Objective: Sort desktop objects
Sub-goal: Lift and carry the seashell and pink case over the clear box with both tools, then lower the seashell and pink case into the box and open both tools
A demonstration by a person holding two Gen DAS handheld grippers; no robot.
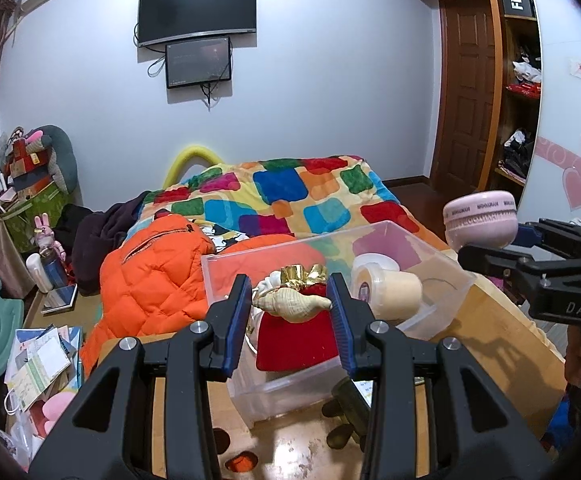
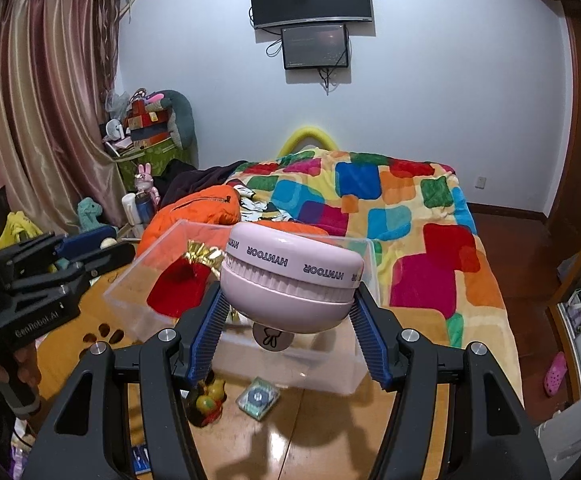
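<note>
My left gripper (image 1: 290, 306) is shut on a cream spiral seashell (image 1: 292, 304) and holds it above the near end of a clear plastic bin (image 1: 418, 322). In the bin lie a red pouch with gold trim (image 1: 298, 344) and a cream lidded jar (image 1: 386, 290). My right gripper (image 2: 286, 312) is shut on a round pink HYNTOOR case (image 2: 290, 280), held above the same bin (image 2: 290, 364); the red pouch (image 2: 180, 284) shows inside. In the left wrist view the pink case (image 1: 480, 220) and the right gripper (image 1: 524, 240) are at the right.
The bin stands on a wooden desk (image 2: 330, 432) with a small teal square packet (image 2: 257, 398), a fruit-like toy (image 2: 208, 398) and a dark toy (image 1: 346, 408). Behind it are a bed with a colourful blanket (image 2: 390, 208) and an orange jacket (image 1: 150, 276).
</note>
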